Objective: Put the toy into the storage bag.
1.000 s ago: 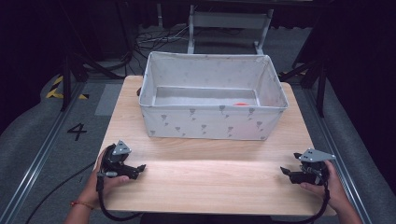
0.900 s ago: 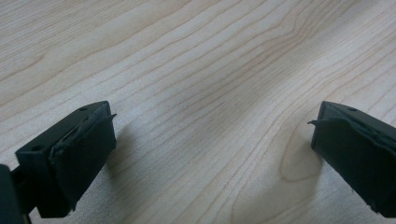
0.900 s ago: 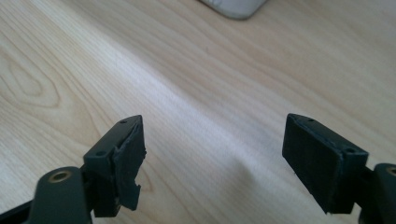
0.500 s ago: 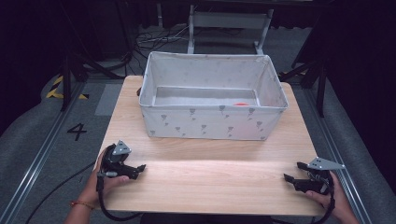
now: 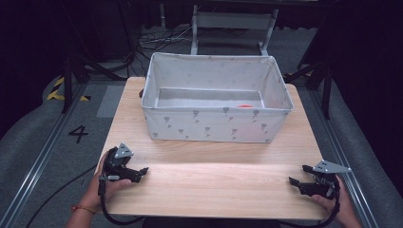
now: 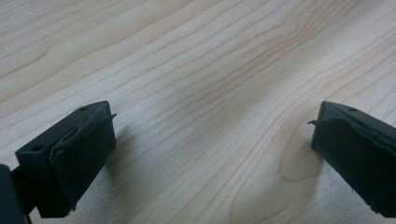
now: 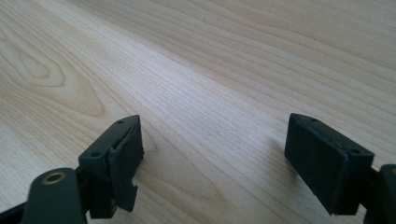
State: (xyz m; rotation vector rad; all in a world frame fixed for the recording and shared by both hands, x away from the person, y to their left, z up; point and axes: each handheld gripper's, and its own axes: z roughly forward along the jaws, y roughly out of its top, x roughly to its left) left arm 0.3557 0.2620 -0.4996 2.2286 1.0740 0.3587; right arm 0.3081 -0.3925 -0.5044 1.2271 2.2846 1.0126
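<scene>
The fabric bin [image 5: 216, 124] sits at the bench's [image 5: 214, 185] far middle, an orange object [image 5: 245, 106] inside. Left tongs [image 5: 142, 171] and right tongs [image 5: 298, 176] rest near the front corners, jaws apart, empty.

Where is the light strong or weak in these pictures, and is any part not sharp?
High view: the table has a bright band across it, and the surroundings are dark. Left gripper view: the jaws cast soft shadows on the wood, and the far grain is blurred. Right gripper view: pale glare on the far wood.
</scene>
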